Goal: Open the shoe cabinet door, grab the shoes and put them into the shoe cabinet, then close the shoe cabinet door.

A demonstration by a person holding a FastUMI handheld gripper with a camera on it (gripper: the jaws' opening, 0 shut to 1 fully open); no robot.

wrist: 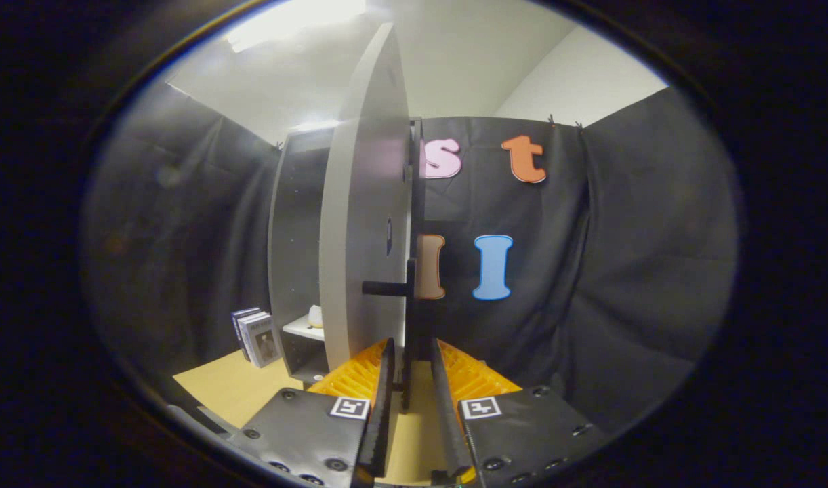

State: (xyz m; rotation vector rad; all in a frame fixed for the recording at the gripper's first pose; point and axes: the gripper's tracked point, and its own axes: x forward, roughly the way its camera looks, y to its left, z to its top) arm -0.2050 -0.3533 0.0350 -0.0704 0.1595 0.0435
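Gripper view, door stage of the shoe-cabinet task. The claw [411, 379] straddles the free edge of the shoe cabinet door [363, 224], which stands edge-on straight ahead at 12 o'clock. Its two fingers [385, 400] lie close on either side of the dark edge strip, but whether both press on it cannot be told, so the claw's grip is left undetermined.

Risk, as a judgement: the hold, if any, is on a thin edge and not on the black handle [385, 288] that juts toward 9 o'clock just above the fingertips. A swing along a path that departs from the hinge arc could let the panel slide out between the fingers, or twist against them and strain the hinges.

Appearance: the door is a tall, pale grey, matte panel, apparently part-way open. Behind it, toward 10 o'clock, the grey shoe cabinet [295, 237] shows a dark interior and a white shelf [304, 328] bearing a small pale object. Books [256, 337] stand on the wooden worktop [231, 386] beside the carcass.
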